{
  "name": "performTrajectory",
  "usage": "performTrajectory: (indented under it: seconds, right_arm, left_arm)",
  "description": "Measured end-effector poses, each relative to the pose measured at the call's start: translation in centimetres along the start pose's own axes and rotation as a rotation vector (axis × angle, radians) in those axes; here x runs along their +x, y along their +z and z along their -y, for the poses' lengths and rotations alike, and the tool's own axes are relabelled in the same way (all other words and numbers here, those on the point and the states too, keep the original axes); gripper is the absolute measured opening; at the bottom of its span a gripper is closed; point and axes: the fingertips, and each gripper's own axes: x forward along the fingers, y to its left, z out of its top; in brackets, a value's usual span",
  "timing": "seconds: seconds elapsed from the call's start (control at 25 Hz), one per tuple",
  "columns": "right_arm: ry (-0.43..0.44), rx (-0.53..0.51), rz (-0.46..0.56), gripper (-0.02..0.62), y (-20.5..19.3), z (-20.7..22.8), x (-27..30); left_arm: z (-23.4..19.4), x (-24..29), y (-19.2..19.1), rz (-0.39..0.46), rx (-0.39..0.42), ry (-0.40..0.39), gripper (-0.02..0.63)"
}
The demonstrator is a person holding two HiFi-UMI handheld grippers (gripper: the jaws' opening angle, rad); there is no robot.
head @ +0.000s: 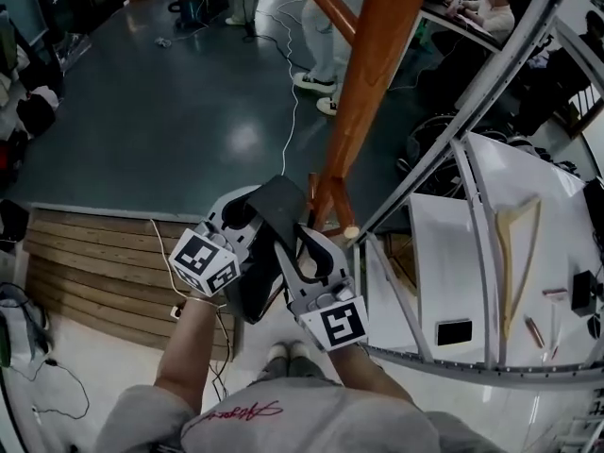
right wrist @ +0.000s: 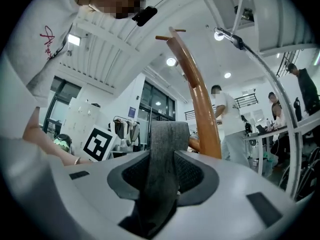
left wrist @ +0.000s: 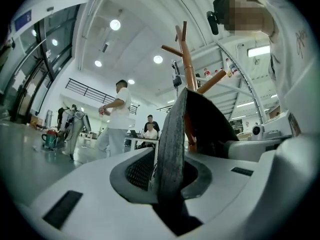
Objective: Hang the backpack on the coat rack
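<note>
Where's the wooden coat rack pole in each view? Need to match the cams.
Head view: coat rack pole runs diagonally from the top, right of centre, down to the middle.
Left gripper view: upper centre, upright with branches, behind the backpack strap.
Right gripper view: centre, leaning, just right of the strap.
Shared landmark: the grey backpack strap, in front of the pole in both gripper views; the head view shows the dark backpack at the pole's lower end.

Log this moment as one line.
left gripper: shut on backpack strap | right gripper: open, backpack strap between jaws | backpack: held beside coat rack
</note>
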Motion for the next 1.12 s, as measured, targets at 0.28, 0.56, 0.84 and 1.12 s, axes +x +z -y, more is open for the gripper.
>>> performTrajectory:
  seconds: [0.28, 0.56, 0.84, 1.12]
  right_arm:
    - [-0.001, -0.027, 0.025, 0.126, 0.7, -0.4, -0.4]
    - [-0.021, -0.025, 0.023, 0.133, 0.7, -0.2, -1.1]
    - [-0.043, -0.027, 0.021, 0.137, 1.2, -0.5, -1.5]
    - [-0.073, -0.033, 0.051, 0.135, 1.9, -1.3, -3.4]
  left_arm:
    - [0.6, -2.6, 0.1, -0.01, 0.007, 0.103, 0.088]
    - [1.9, -4.9, 1.0, 0.007, 0.003, 0.157, 0.089]
    - [2.5, -7.2, 2.9, 0.055, 0.014, 0.235, 0.089]
    - [4.0, -7.9, 3.1, 0.064, 0.012, 0.262, 0.058]
